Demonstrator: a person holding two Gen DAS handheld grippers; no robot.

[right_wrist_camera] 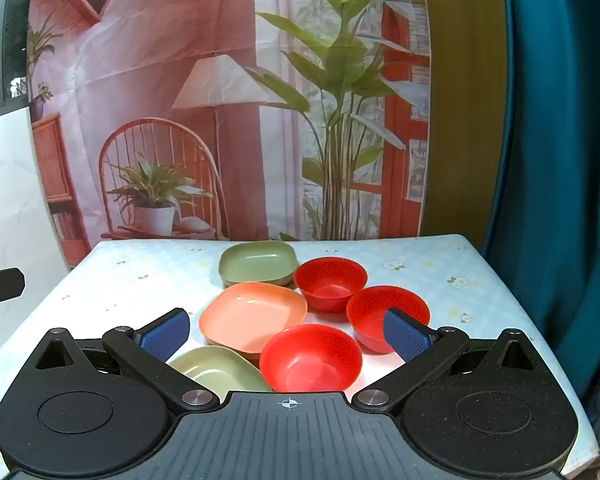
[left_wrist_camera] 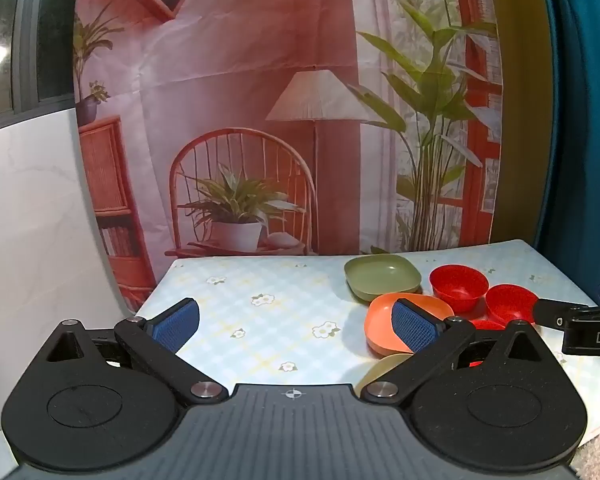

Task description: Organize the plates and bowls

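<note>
Hovering above the flowered tablecloth (right_wrist_camera: 440, 264), both claws gape wide with nothing held: the left gripper (left_wrist_camera: 296, 322) faces bare cloth, the right gripper (right_wrist_camera: 286, 334) looks over the cluster. Three square plates, green (right_wrist_camera: 256, 264), orange (right_wrist_camera: 252, 316) and olive (right_wrist_camera: 216, 370), sit scattered beside three red bowls (right_wrist_camera: 310, 358), unstacked. Sorting seems not yet begun; the next move likely calls for lowering onto one rim and pinching it

We read only the white letters "DA" (cut off by the frame edge) on the right hand-held gripper (left_wrist_camera: 592, 334), black-bodied.
</note>
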